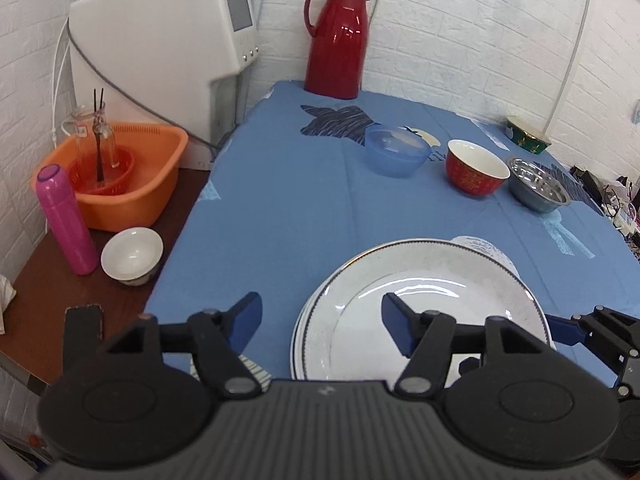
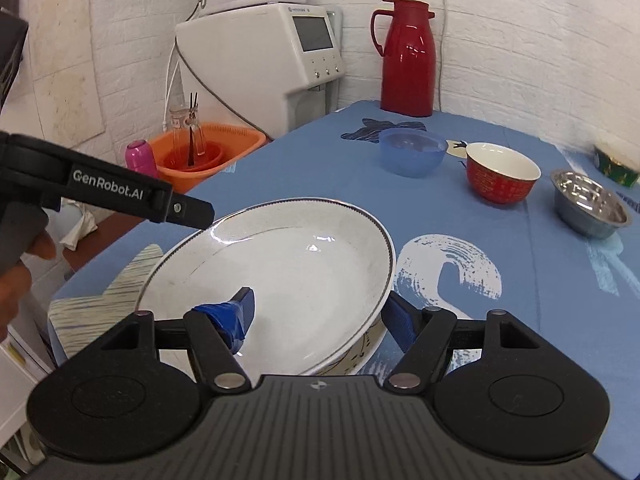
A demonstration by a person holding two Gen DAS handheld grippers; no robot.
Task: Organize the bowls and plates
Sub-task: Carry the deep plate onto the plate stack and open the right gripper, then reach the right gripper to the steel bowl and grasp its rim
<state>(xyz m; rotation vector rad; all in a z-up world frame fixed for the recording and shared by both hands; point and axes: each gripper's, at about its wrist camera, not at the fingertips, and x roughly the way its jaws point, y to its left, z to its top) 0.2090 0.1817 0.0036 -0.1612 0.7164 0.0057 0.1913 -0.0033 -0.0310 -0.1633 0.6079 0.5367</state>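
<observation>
Plates sit stacked at the near edge of the blue tablecloth (image 1: 280,208), the top plate (image 2: 280,272) white with a thin dark rim line and tilted, its right rim raised off the plate below (image 2: 360,354) in the right wrist view. The right gripper (image 2: 318,316) has its jaws spread around that raised right rim: the left fingertip (image 2: 244,312), wrapped in blue tape, lies over the inside of the top plate, and the right one sits just outside and under the rim; whether the pads actually press the plate I cannot tell. The left gripper (image 1: 322,322) hangs wide open above the near-left part of the stack (image 1: 420,312), holding nothing, its left fingertip over bare cloth and its right one over the plate. In the right wrist view the left gripper's black body enters from the left, with a person's hand (image 2: 24,264) behind it. Farther along the cloth stand a blue plastic bowl (image 1: 396,150), a red bowl (image 1: 476,168) with a white inside, and a steel bowl (image 1: 538,190) in a row from left to right. A red thermos jug (image 1: 336,38) stands at the far edge. On the wooden side table to the left are an orange basin (image 1: 132,184), a pink bottle (image 1: 66,220) and a small white bowl (image 1: 132,254).
</observation>
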